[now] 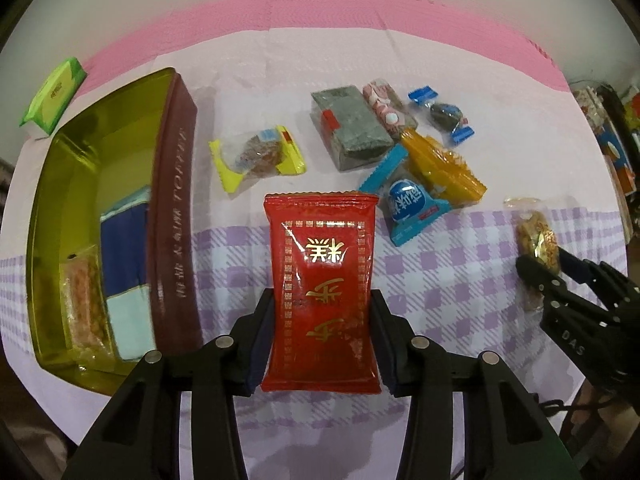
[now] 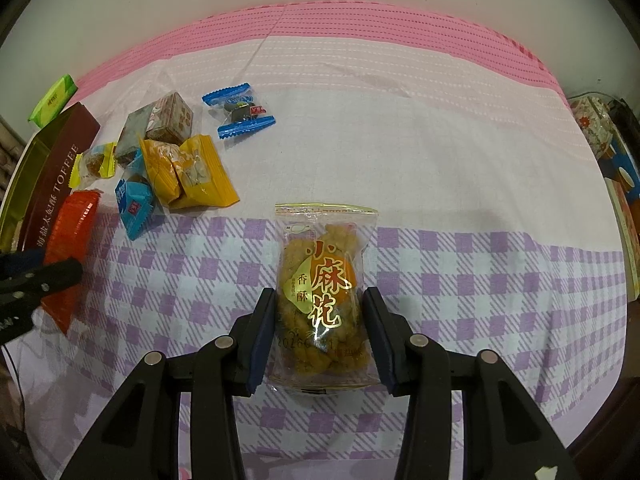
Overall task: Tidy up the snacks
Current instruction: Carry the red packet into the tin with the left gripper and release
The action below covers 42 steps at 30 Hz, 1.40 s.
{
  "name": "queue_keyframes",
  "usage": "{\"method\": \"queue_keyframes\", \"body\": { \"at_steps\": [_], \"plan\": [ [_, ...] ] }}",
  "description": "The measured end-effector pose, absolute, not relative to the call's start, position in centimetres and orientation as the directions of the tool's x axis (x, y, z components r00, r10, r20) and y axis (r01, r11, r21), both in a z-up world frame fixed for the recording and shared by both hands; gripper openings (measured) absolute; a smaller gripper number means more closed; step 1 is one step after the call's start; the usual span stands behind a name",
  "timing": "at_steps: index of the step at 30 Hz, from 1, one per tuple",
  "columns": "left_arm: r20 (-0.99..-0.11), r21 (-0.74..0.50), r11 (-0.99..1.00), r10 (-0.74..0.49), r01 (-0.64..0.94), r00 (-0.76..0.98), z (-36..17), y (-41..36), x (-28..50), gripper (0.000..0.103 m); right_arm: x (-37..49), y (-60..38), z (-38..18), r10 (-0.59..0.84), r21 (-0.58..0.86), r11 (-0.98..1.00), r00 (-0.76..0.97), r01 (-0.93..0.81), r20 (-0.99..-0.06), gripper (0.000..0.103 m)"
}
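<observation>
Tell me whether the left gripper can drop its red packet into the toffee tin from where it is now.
Probably yes. The left gripper is shut on the red packet, and the toffee tin sits open just to its left, lidless. Two snacks already lie at the near end, but the far end looks bare, and nothing blocks the path.

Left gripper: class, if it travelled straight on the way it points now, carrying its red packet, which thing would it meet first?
Probably the blue snack packet, or the yellow-wrapped snack just left of that line. The left gripper is shut on the red packet, and depth is unclear in the fisheye view.
</observation>
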<state>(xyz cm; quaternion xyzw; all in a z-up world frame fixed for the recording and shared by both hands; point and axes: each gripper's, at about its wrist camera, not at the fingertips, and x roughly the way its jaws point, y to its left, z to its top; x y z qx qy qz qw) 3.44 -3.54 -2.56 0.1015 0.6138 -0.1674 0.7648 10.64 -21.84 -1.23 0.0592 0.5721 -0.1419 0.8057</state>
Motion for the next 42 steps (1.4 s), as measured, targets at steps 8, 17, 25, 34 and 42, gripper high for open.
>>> {"method": "queue_keyframes", "body": {
  "at_steps": [8, 17, 25, 34, 42],
  "plan": [
    [-0.953, -0.063, 0.932, -0.162, 0.357, 0.257, 1.9, 0.1, 4.1, 0.045, 10.7, -21.8, -1.3, -0.165, -0.070, 0.951, 0.304, 0.302, -0.938, 0.043],
    [-0.946, 0.015, 0.967, -0.069, 0.254, 0.317, 2.5, 5.7, 7.7, 0.045, 10.7, -21.8, -1.3, -0.173, -0.076, 0.948, 0.300, 0.311, -0.938, 0.043],
    [-0.950, 0.089, 0.981, 0.031, 0.175, 0.310, 0.8, 10.8, 9.2, 0.045, 10.9, -21.7, -1.3, -0.179, -0.080, 0.945, 0.298, 0.316, -0.938, 0.043],
    [-0.956, 0.126, 0.984, 0.086, 0.129, 0.282, -1.5, 13.3, 9.8, 0.045, 11.3, -21.7, -1.4, -0.185, -0.082, 0.941, 0.296, 0.328, -0.937, 0.043],
    [-0.957, 0.144, 0.981, 0.105, 0.130, 0.272, -2.6, 14.2, 10.0, 0.045, 11.6, -21.6, -1.5, -0.191, -0.085, 0.938, 0.293, 0.337, -0.937, 0.043]
  ]
}}
